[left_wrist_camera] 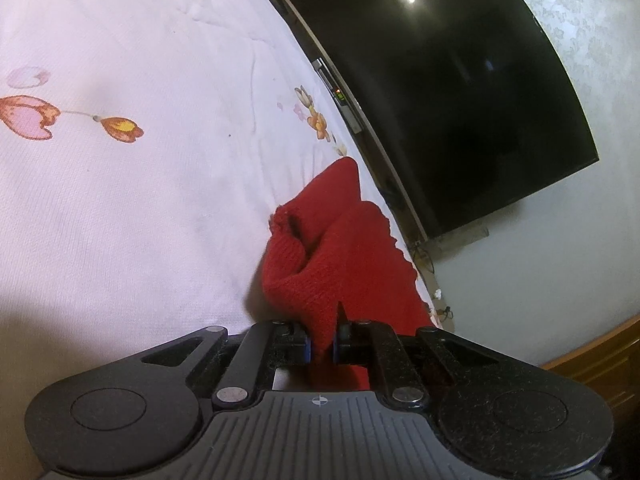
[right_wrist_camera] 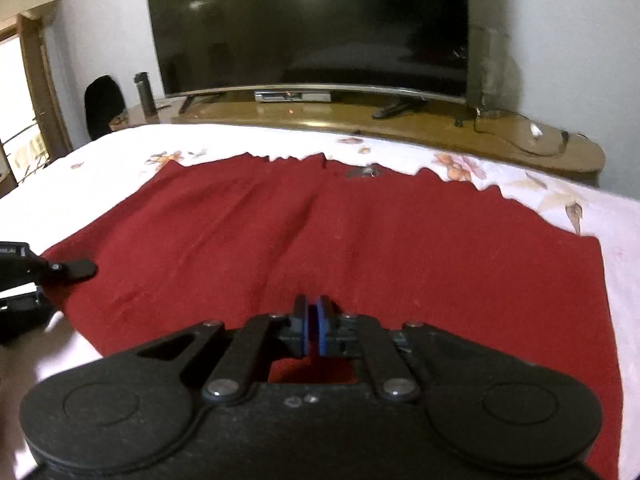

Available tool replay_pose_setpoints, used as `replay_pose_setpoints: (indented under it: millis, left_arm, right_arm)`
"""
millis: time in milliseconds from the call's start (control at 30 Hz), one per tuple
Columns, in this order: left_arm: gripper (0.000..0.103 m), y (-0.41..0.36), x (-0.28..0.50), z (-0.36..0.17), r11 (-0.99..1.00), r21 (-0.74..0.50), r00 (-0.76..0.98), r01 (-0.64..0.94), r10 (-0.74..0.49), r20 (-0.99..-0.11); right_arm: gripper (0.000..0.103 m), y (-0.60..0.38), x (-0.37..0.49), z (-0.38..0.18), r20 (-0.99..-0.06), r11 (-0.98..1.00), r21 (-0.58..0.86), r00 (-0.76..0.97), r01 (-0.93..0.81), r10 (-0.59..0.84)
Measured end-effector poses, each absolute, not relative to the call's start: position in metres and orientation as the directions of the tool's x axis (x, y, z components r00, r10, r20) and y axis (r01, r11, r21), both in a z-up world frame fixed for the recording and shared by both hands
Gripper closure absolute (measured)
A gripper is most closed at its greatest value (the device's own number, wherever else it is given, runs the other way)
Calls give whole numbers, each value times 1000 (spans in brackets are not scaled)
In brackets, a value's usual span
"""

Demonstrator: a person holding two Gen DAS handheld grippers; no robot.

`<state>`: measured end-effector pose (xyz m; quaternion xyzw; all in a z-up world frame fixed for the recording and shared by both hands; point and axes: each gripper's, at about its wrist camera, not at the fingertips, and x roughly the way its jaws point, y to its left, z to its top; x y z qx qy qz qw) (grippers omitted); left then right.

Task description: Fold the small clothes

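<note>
A red knitted garment (right_wrist_camera: 340,232) lies spread flat on the white flowered bedsheet (right_wrist_camera: 120,148). In the left wrist view my left gripper (left_wrist_camera: 322,346) is shut on a bunched edge of the red garment (left_wrist_camera: 340,248), which is lifted and folded up in front of it. The left gripper also shows in the right wrist view (right_wrist_camera: 48,272) at the garment's left edge. My right gripper (right_wrist_camera: 314,332) sits low over the garment's near middle with its blue pads pressed together; I cannot tell if cloth is pinched between them.
A large dark TV (right_wrist_camera: 308,24) stands on a wooden cabinet (right_wrist_camera: 360,116) beyond the bed's far edge. A dark bottle (right_wrist_camera: 146,94) and a black chair (right_wrist_camera: 104,104) are at the back left. Cables lie on the cabinet's right end.
</note>
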<state>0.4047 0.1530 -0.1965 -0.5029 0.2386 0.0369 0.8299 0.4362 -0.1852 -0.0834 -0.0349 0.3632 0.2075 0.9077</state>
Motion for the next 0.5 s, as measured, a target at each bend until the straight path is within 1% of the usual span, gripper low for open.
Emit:
replay_pose_setpoints:
  millis: [33,100,133,200,267,367,433,500]
  left_arm:
    - [94,153,405,-196,494,-816,882,-301,-181,-435]
    - [94,153,406,-193,515,-801,875,-306,-180,-450]
    - [94,151,409,-189,532,-790,871,-306,-178,-458]
    - [94,147,412,-176,569,-774,881,-277,-170,-441]
    - [94,137,419,-155,623,-753,897,-213,-180,-403]
    - [94,112,440,-116,706,-703,904,-87,-240,-353]
    - [94,88,456,-91,754,-657,891,2,-299,-341]
    - [94,53,472,-69,803,-586,857,108,-374,-355]
  right_arm:
    - [98,-190,438,-89,-678,914,140,635,-381,369]
    - [102,-208,446,-94,-658,905,289,622,-311,424]
    - [103,-212,446,-95,-655,902,307,621,-303,431]
    - [103,-207,441,-95,-646,909,257,641,-328,414]
    - [103,-209,438,-97,-632,907,275,651,-319,420]
    - [103,-222,440,-102,-612,887,368,645,-280,458]
    - [103,-229,442,-104,-608,869,423,630,-257,483]
    - [103,-244,447,-103,-603,833,518,606,-197,519]
